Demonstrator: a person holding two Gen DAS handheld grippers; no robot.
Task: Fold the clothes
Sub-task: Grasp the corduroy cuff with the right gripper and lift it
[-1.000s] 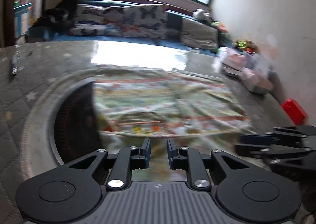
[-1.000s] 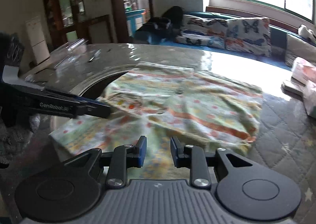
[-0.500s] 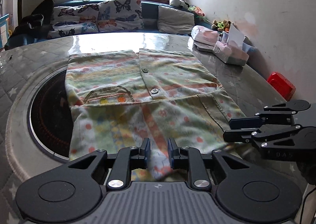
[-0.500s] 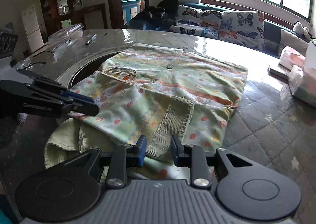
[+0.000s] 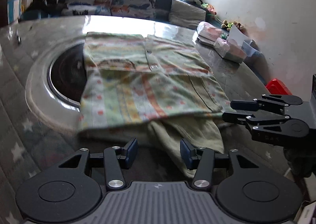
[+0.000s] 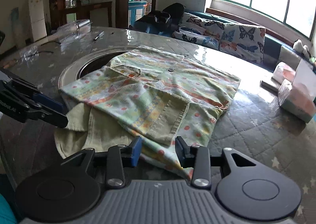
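Left wrist view shows the pale green, orange-striped, dotted button-up cotton shirt (image 5: 150, 77) lying on the grey quilted surface (image 5: 25, 77), partly over a dark round recess with a pale rim (image 5: 63, 71). Its near part is doubled over the buttoned front, and plain green inner cloth (image 5: 189, 131) spills toward the near edge. The left hand-held gripper (image 5: 159, 150) stands wide open with nothing in it, just short of that spill. The right hand-held gripper (image 6: 158, 149) is also spread wide; a dotted corner lies between its 2 fingers, unpinched.

I judge the fold is partly made. To do it well, each gripper should catch a full layer at matching corners, lift evenly and lay the edge square to the button line, smoothing the loose green flap.

Room is good beyond the collar; pink and teal soft packs (image 6: 296, 97) crowd the right side, and the near edge is close.
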